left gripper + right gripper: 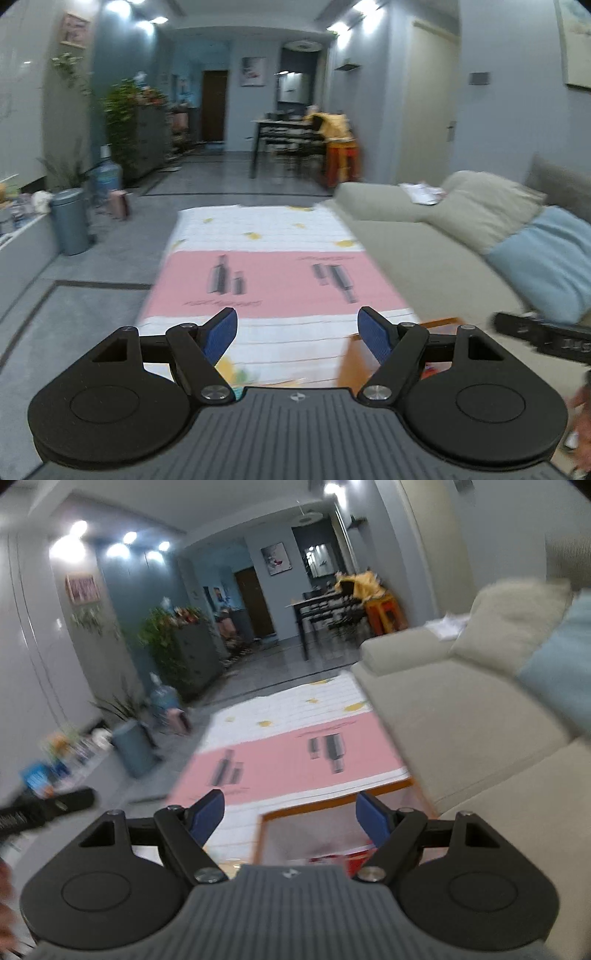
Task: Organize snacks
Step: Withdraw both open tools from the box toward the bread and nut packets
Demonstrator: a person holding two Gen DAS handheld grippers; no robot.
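Observation:
My left gripper (297, 325) stands open above a low table covered by a pink and white cloth (273, 284), with nothing between its blue pads. In the right wrist view my right gripper (290, 810) is open too, over an orange-rimmed box (332, 805) at the table's near end. Red packaging (332, 860) shows blurred inside that box. The same box (439, 325) appears as an orange blur beside the left gripper's right finger. The right gripper's black body (546, 332) juts in at the right of the left wrist view; the left gripper's body (48, 806) shows at the left of the right view.
A beige sofa (436, 251) with a beige and a light blue cushion (543, 269) runs along the table's right side. A grey bin (70, 221) and a shelf of small items stand to the left. A dining table and chairs (288, 136) are far back.

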